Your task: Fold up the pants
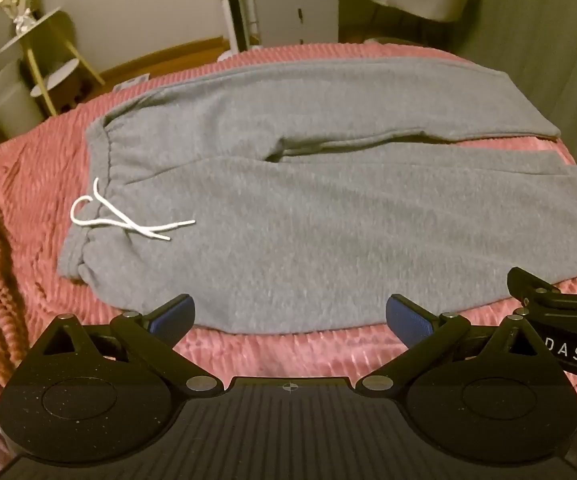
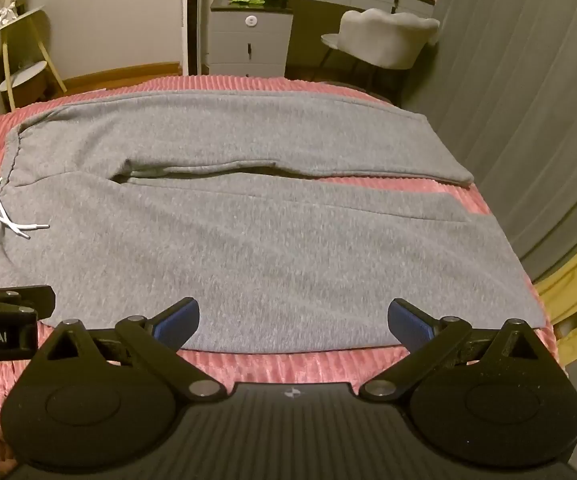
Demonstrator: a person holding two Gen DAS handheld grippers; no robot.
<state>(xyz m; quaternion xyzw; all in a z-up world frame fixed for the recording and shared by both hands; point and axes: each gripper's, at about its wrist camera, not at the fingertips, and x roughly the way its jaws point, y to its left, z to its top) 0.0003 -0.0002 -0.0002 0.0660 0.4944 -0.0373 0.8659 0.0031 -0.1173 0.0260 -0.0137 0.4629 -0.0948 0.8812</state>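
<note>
One pair of grey sweatpants (image 1: 308, 200) is spread flat on a pink ribbed blanket (image 1: 16, 208), just ahead of both grippers, its two legs parted. The left gripper (image 1: 290, 316) and right gripper (image 2: 293, 320) are held wide open, nothing grasped. A grey drawer cabinet (image 2: 250, 36) and chair (image 2: 388, 36) are seen beyond.

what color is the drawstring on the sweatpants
White. The drawstring lies knotted at the waistband of the grey sweatpants, clearest in the left wrist view.

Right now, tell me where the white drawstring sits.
The white drawstring lies at the waistband of the gray pants, at the left in both wrist views, on the pink blanket; neither gripper touches it.
</note>
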